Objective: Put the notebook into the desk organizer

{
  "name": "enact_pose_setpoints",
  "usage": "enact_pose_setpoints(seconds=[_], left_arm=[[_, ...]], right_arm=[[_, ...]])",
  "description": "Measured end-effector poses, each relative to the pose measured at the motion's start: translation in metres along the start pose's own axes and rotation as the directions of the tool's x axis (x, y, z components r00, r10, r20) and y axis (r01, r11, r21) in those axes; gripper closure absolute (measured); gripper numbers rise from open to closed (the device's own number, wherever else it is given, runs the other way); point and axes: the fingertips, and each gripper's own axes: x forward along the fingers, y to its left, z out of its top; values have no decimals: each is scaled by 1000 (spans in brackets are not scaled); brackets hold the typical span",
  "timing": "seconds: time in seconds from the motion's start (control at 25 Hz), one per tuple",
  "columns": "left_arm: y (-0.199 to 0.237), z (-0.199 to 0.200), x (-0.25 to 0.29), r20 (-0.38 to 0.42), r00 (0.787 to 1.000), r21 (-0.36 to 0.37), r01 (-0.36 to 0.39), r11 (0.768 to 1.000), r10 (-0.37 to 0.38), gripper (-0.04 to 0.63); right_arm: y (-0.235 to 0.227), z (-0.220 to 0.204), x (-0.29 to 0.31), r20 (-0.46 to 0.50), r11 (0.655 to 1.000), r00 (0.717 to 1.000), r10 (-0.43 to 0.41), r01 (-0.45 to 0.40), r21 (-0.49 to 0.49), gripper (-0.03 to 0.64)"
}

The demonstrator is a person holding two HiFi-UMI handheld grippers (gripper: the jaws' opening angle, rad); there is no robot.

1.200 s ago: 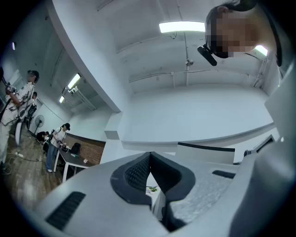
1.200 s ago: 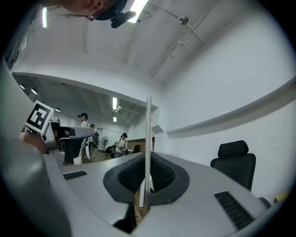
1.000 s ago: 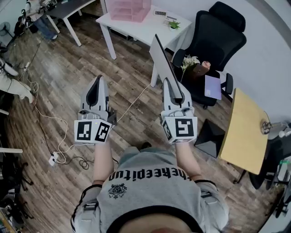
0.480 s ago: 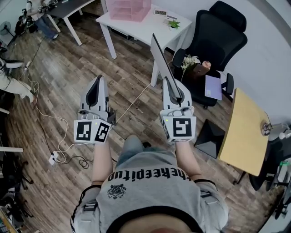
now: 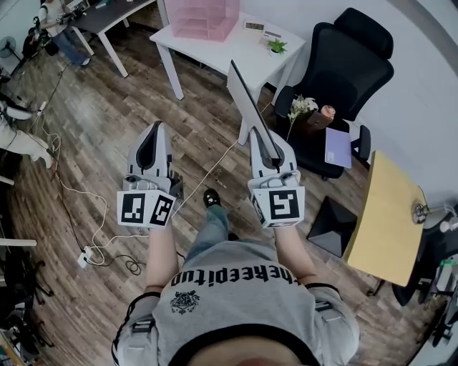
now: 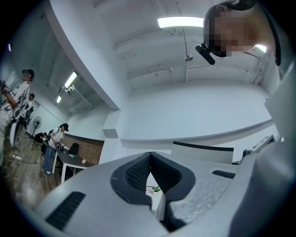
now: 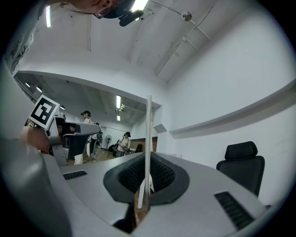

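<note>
My right gripper pinches the thin flat grey notebook upright by its lower edge. It seems light, stiff, perhaps slick. My left gripper has its fingers together, empty. The pink plastic desk organizer sits on the white desk.

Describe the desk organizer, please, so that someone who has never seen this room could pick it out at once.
Find the white table at the top of the head view, beside the black office chair. The desk organizer stands at its left end: the only pink thing there, big and boxy, while its neighbours are a small green plant and little flat items.
</note>
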Motion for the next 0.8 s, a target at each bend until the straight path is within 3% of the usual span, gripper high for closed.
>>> enact_pose_setpoints(seconds=[0.8], left_arm=[[130,-25,173,27,998,-7,54,999,-54,592]], right_arm=[[-50,-22,202,-22,994,994,-104,105,18,607]])
